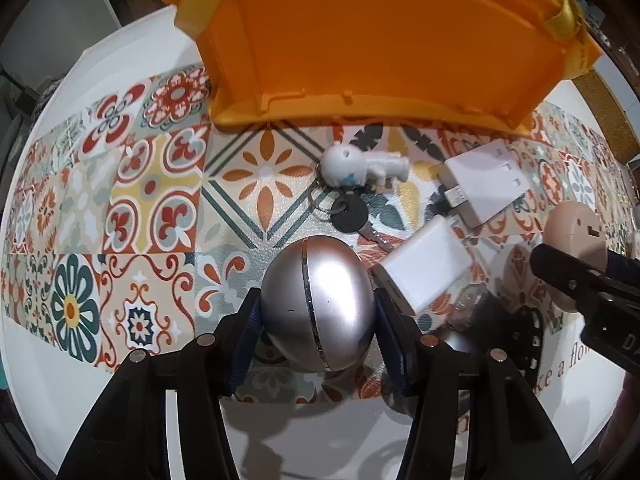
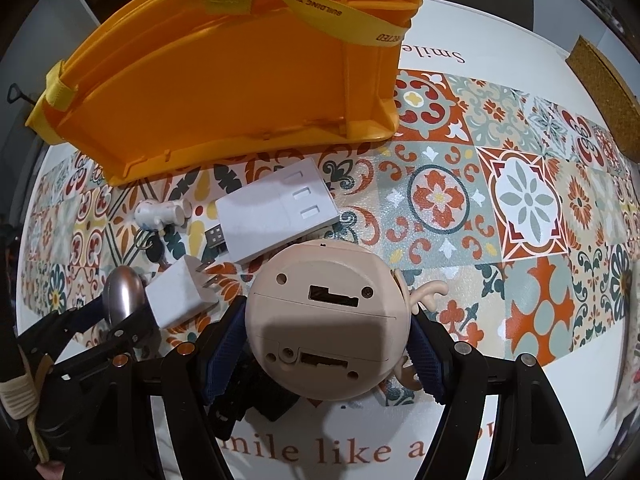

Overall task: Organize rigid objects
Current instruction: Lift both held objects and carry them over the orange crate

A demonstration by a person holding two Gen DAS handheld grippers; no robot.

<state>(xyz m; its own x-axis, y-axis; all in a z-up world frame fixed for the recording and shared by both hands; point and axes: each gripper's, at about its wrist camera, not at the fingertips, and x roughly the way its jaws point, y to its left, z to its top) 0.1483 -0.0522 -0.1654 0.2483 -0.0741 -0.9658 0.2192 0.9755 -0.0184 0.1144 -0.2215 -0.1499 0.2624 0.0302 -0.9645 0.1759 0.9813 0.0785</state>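
Note:
My left gripper point(image 1: 316, 312) is shut on a silver ball-shaped gadget point(image 1: 318, 304), held just above the patterned mat; the ball also shows in the right wrist view point(image 2: 124, 294). My right gripper point(image 2: 326, 332) is shut on a round beige gadget point(image 2: 328, 320) with slots on its underside; it also shows in the left wrist view point(image 1: 574, 240). An orange basket point(image 1: 380, 36) stands at the back, also in the right wrist view point(image 2: 224, 72). On the mat lie a white figurine keychain with key point(image 1: 366, 168), a white plug adapter point(image 1: 428, 268) and a white flat hub point(image 1: 486, 180).
A patterned tile mat point(image 2: 520, 200) covers a white table with printed words point(image 2: 332, 450). A cork board point(image 2: 604, 92) lies at the far right. A small clear item point(image 1: 466, 304) and a black object point(image 1: 528, 336) lie beside the adapter.

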